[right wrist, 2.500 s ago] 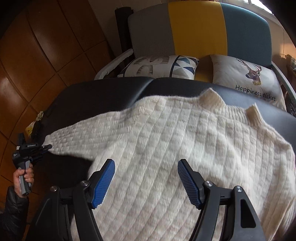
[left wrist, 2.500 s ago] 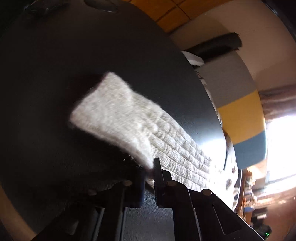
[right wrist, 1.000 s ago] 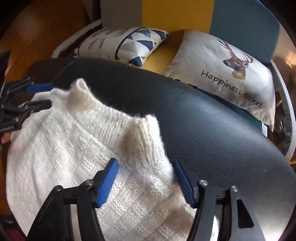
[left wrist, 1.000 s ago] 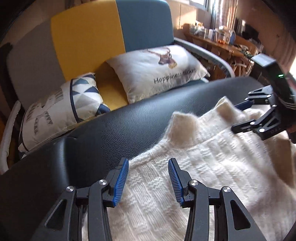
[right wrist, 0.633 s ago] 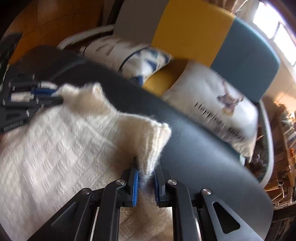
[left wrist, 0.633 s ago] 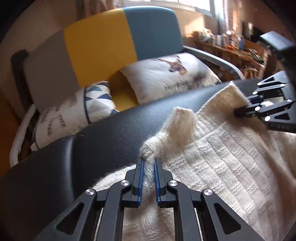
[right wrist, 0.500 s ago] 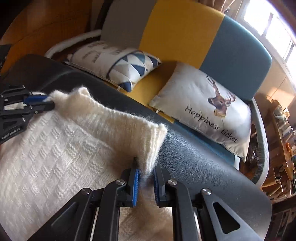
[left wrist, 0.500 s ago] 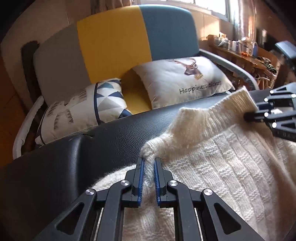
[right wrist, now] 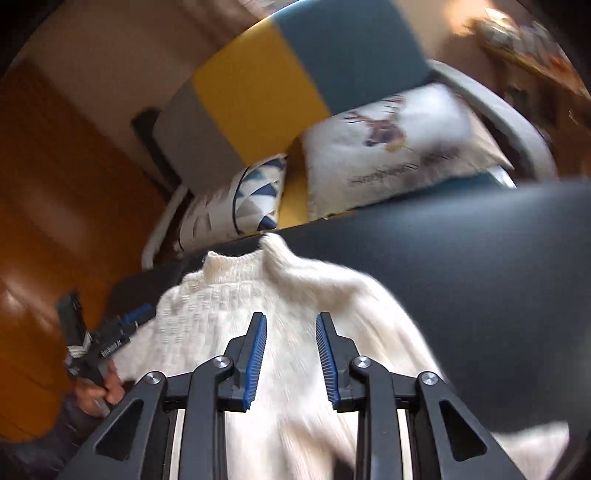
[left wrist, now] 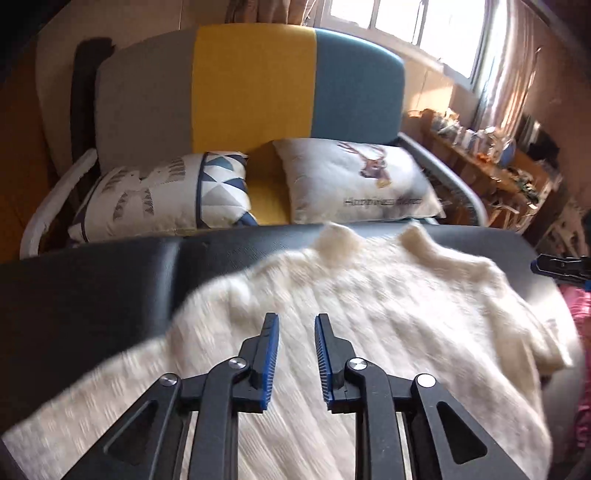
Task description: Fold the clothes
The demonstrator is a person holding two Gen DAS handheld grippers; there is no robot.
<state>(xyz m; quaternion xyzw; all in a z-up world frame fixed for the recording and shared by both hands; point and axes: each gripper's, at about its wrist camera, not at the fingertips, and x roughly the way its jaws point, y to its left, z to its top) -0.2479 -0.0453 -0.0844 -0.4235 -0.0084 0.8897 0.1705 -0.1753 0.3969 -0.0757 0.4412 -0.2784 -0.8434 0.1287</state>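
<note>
While both grippers, left [left wrist: 295, 354] and right [right wrist: 290, 354], hover with jaws parted and empty, a soft, floppy cream sweater [left wrist: 369, 314] lies spread on the black table [left wrist: 92, 280]; shoulders offer likely hold

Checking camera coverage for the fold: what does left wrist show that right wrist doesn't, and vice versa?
Only the left wrist view: the window, the cluttered side table, and the sweater's right edge.

Only the right wrist view: the orange wood wall and the person's hand holding the left gripper at the sweater's left edge.

Both: the cream sweater lying on the black table, its collar toward the sofa, the deer pillow, the triangle pillow. Fingers open in both.
</note>
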